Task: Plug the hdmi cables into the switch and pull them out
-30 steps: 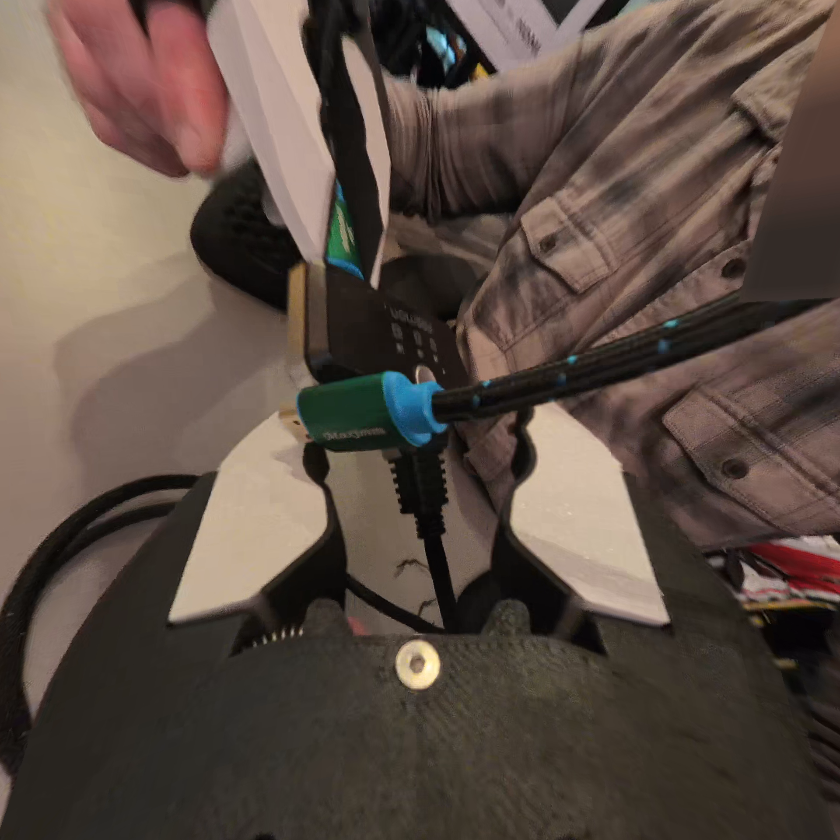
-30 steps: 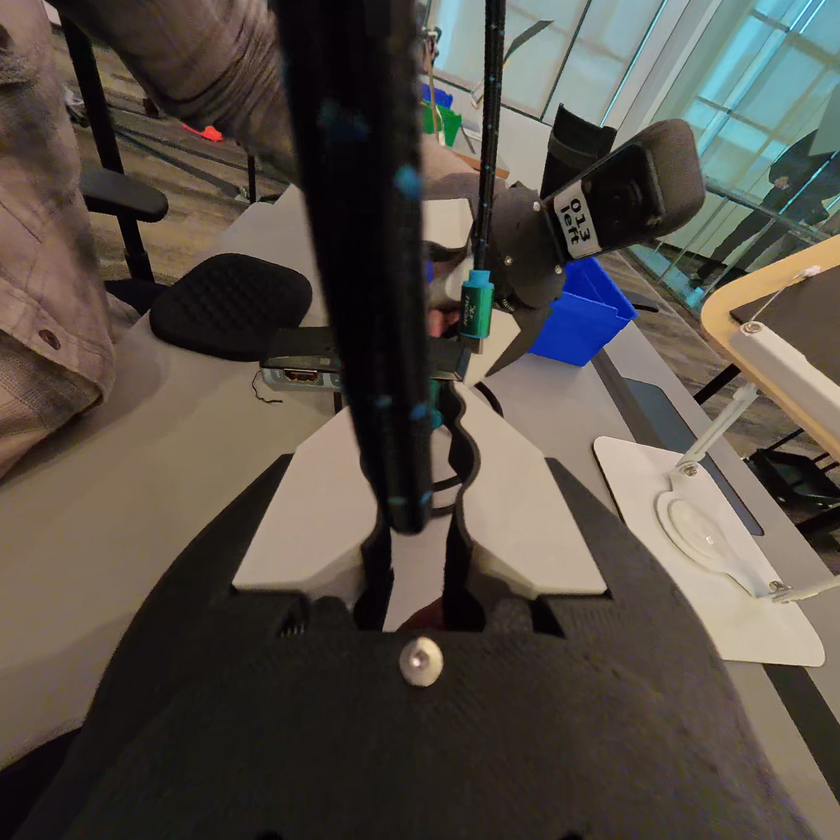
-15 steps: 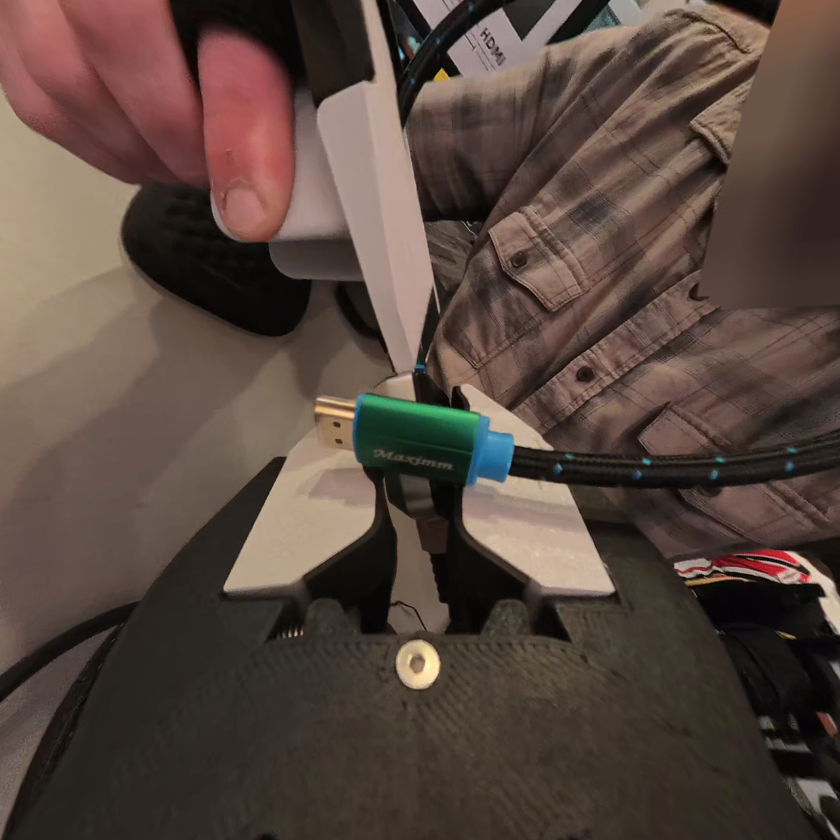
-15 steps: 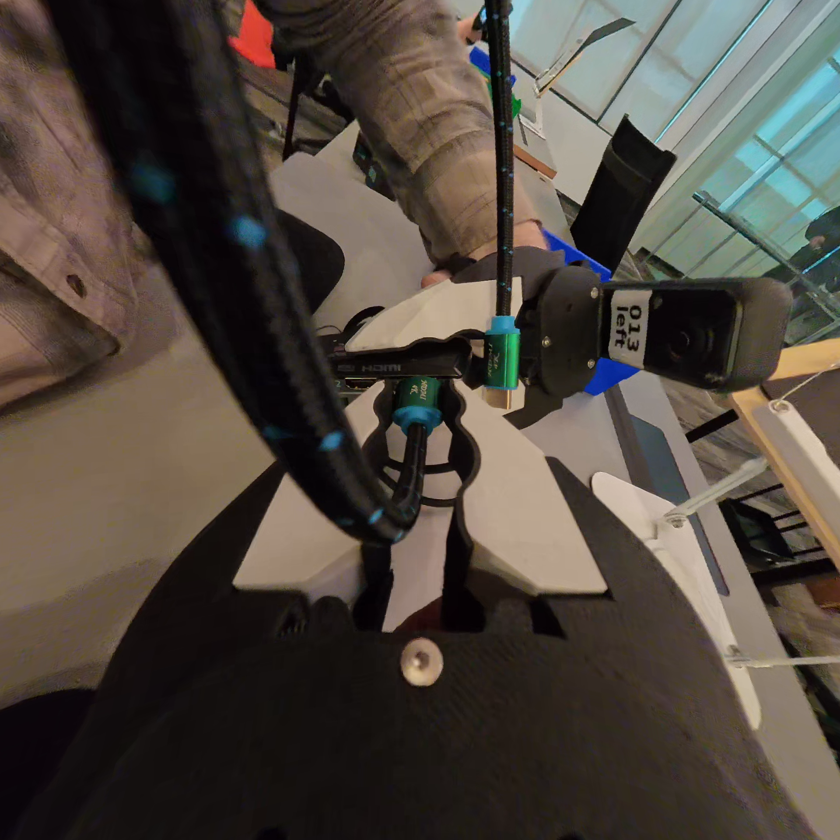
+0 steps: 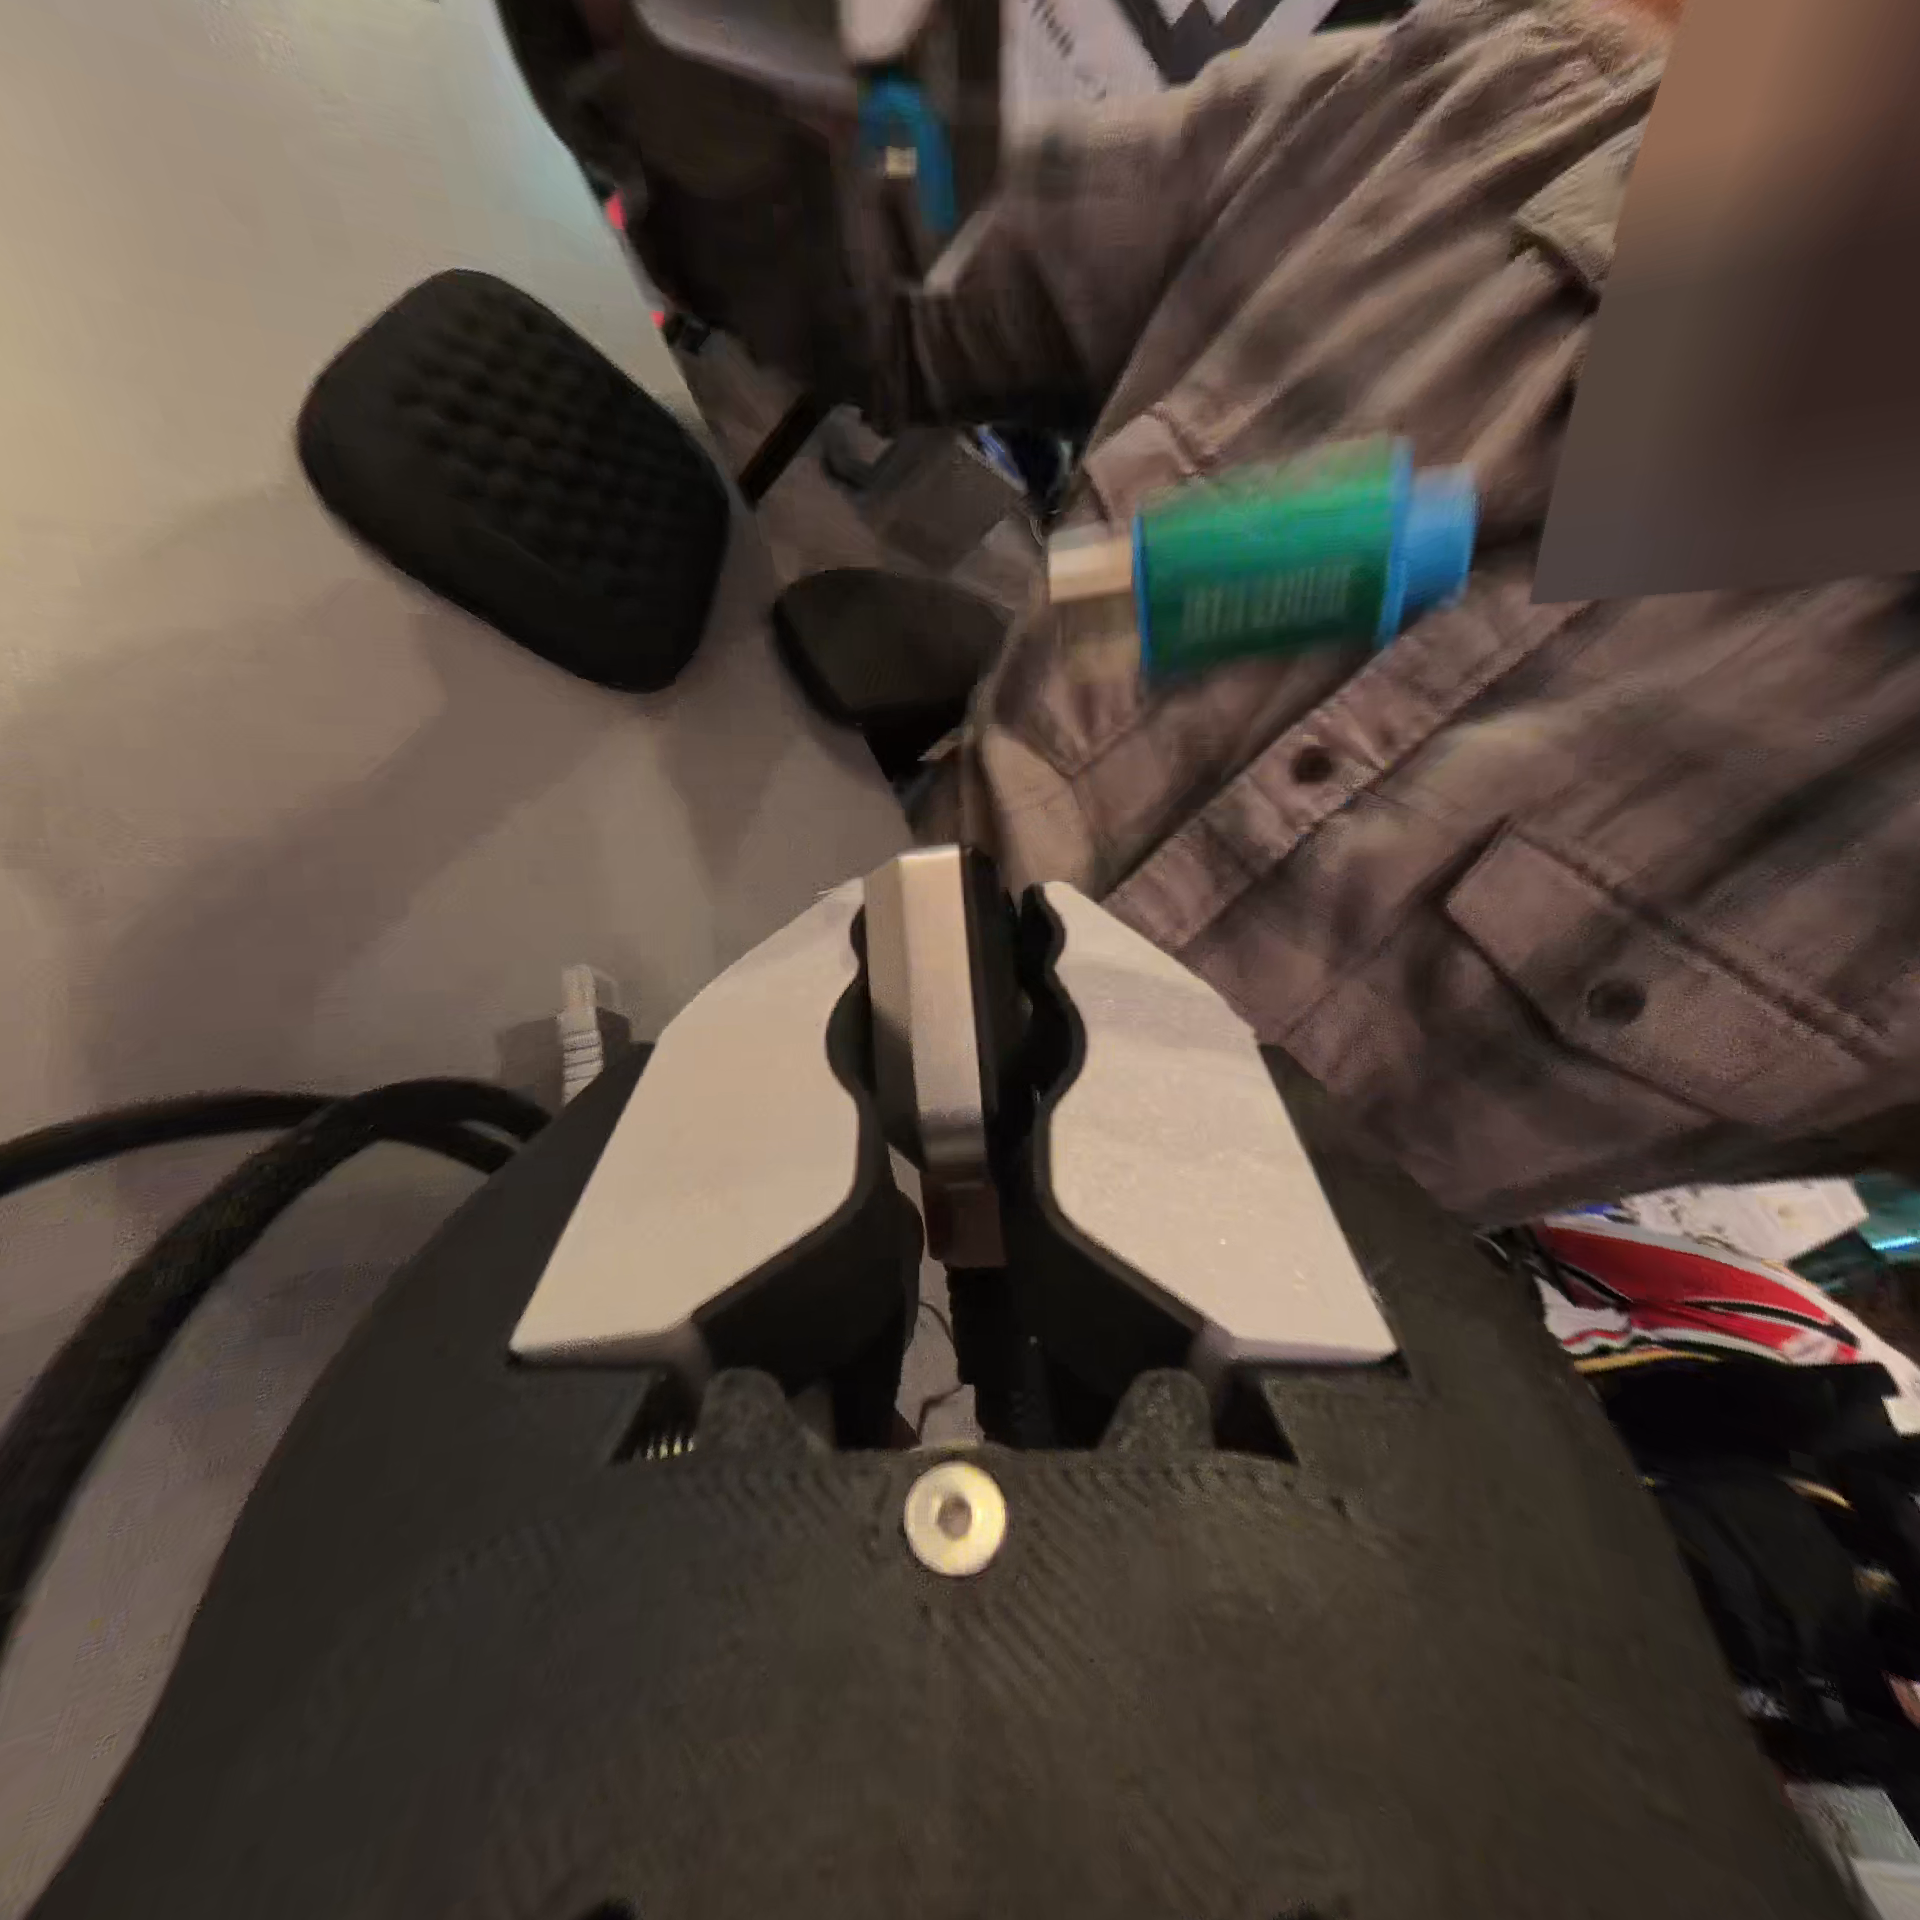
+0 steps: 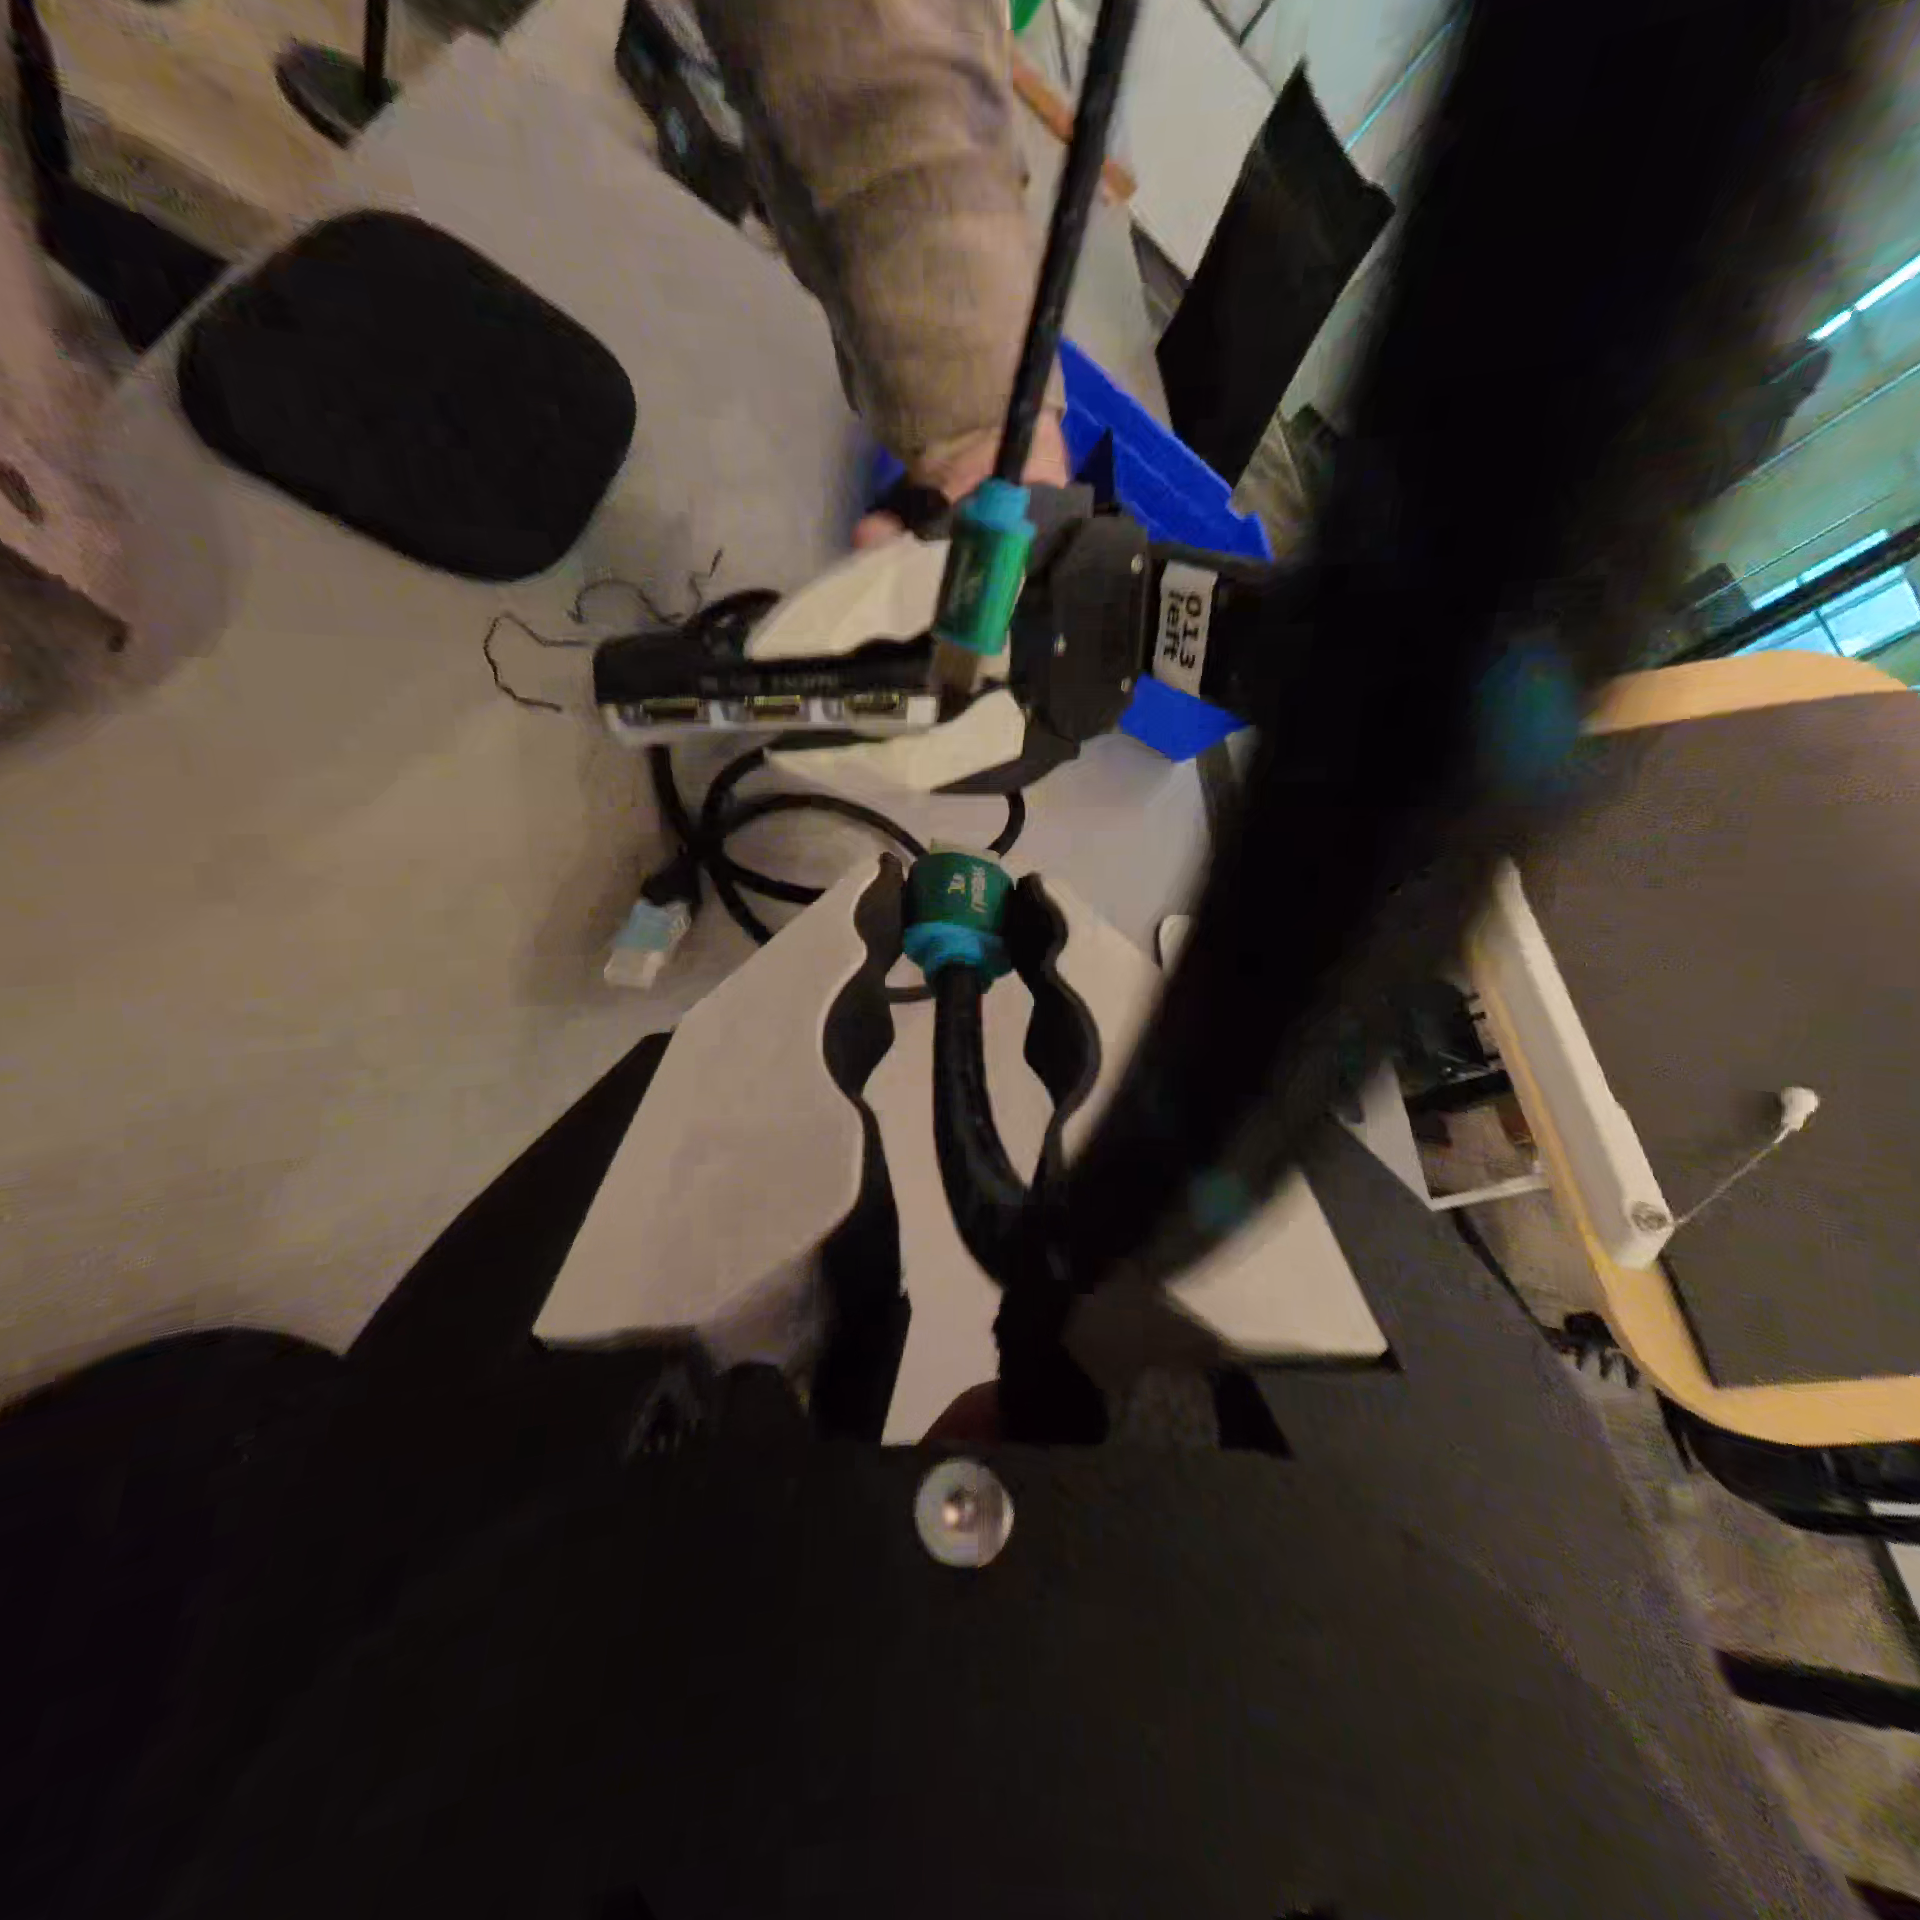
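My left gripper [image 5: 961,904] is shut on the HDMI switch [image 5: 925,1018], which shows edge-on between its fingers. In the right wrist view the switch [image 6: 727,691] is a black and silver box held level above the table, and its three front ports show nothing plugged in. My right gripper [image 6: 956,883] is shut on a green HDMI plug with a blue collar [image 6: 956,899], a short way in front of the switch and apart from it. A second green plug [image 6: 982,582] hangs on its braided cable beside the left gripper [image 6: 831,675]. It also shows blurred in the left wrist view [image 5: 1278,551].
A black textured pad [image 6: 405,395] lies on the grey table beyond the switch. Black cables and a loose pale connector [image 6: 649,935] lie under the switch. A blue bin [image 6: 1153,478] stands behind the left gripper. A thick blurred cable [image 6: 1455,520] crosses the right wrist view. The person's plaid shirt [image 5: 1455,883] is close by. One gripper's finger ends stand about 10 cm off the other's. About 10 cm separates my left fingertips from the loose pale connector [image 6: 649,935].
My right gripper has pulled its green plug out of the switch and drawn back. The right gripper and hand have left the left wrist view. The hanging plug has swung up and right.
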A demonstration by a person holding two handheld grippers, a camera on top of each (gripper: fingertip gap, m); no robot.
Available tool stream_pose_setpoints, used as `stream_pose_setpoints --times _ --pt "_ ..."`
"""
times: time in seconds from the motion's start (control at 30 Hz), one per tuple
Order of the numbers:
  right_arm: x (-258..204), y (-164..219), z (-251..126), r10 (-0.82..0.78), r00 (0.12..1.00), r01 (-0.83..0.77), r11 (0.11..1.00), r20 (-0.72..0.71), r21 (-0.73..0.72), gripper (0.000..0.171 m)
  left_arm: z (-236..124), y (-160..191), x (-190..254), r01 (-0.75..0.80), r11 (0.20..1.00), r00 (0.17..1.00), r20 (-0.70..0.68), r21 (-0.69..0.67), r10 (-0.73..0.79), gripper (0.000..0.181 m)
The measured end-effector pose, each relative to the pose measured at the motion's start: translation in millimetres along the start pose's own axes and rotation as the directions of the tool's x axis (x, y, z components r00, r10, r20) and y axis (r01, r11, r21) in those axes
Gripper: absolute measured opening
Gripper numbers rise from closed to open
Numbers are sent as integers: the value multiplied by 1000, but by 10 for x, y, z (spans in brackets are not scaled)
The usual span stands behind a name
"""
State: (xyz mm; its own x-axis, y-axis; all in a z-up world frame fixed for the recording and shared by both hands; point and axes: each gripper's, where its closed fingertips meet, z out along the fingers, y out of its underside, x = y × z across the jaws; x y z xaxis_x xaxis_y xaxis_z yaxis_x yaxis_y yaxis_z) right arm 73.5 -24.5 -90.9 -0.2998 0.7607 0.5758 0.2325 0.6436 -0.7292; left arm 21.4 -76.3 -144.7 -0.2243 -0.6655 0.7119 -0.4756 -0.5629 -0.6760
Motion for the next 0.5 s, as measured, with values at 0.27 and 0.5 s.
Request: stream_pose_setpoints --times 0.27,0.5 --pt "317 324 -484 179 979 -184 982 -96 -45 19 -103 -71 -113 -40 999 992 121 13 39 23" --pt "834 900 -1547 567 787 -588 809 -241 -15 19 -65 -25 -51 -76 995 989 129 62 68 23"
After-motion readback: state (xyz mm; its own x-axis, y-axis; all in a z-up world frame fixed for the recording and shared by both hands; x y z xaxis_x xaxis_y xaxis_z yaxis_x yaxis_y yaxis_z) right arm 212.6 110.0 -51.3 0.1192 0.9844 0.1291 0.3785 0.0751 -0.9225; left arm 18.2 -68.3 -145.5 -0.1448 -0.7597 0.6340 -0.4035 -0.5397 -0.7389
